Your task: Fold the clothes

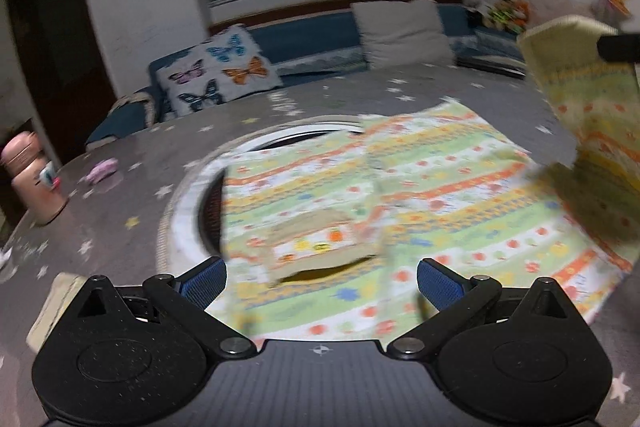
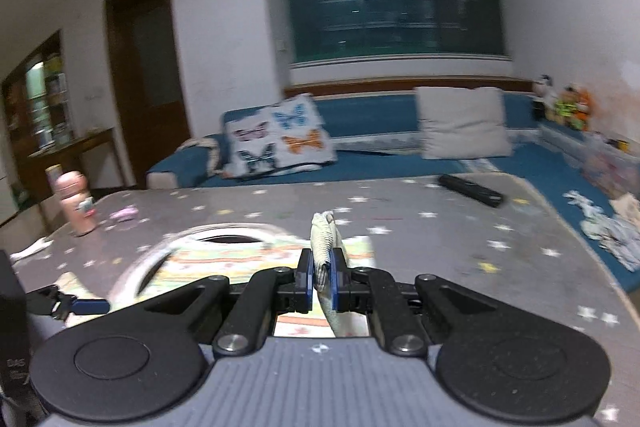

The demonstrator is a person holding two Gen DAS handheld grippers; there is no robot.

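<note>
A garment (image 1: 400,195) with green, yellow and orange striped print lies spread on the grey star-print table (image 1: 132,131). A ribbed cuff (image 1: 320,251) of it sits just ahead of my left gripper (image 1: 322,283), which hovers open over the near edge, blue pads wide apart. At the far right, my right gripper (image 1: 616,47) holds a lifted part of the garment (image 1: 592,99) above the table. In the right wrist view my right gripper (image 2: 322,269) is shut on a ribbed cream edge of the garment (image 2: 326,239). One blue finger of the left gripper (image 2: 90,305) shows at the left there.
A white round ring (image 1: 180,211) lies partly under the garment. A pink bottle (image 1: 34,183) and a small pink thing (image 1: 102,171) stand at the table's left. A black remote (image 2: 470,191) lies at the far right. A blue sofa (image 2: 380,163) with cushions runs behind.
</note>
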